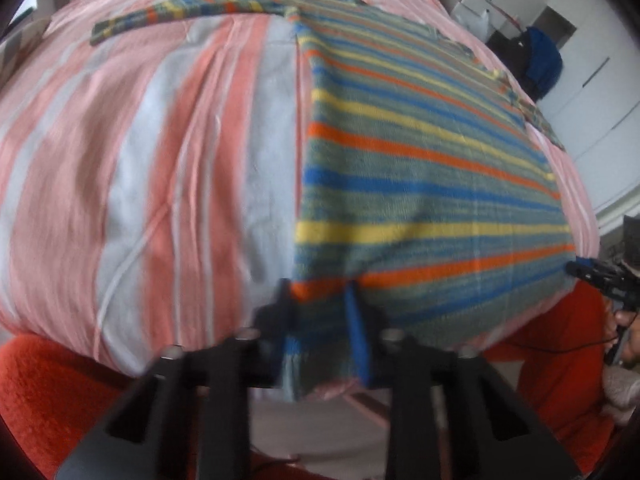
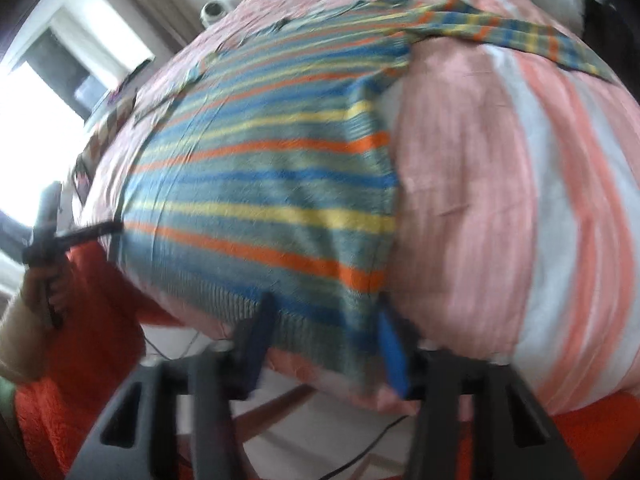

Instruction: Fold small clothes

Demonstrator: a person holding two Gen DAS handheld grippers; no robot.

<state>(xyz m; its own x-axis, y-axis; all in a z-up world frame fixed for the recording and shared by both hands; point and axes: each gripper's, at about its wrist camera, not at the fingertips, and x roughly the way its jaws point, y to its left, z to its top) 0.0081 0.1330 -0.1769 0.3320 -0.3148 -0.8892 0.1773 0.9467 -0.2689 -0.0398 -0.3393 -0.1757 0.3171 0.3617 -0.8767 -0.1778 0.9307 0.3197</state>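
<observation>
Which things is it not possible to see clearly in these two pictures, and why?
1. Left wrist view: collar of the striped sweater, squeezed at the far rim.
2. Left wrist view: right gripper, cut by the picture's edge.
3. Right wrist view: left gripper, small, blurred.
4. Both views: hem corners, behind the fingers.

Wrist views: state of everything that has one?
Striped shirt: spread flat on the bedsheet, unfolded, one sleeve stretched out sideways.
Left gripper: jaws apart, shirt hem between them.
Right gripper: jaws apart, shirt hem between them.
Bedsheet: lightly creased.
</observation>
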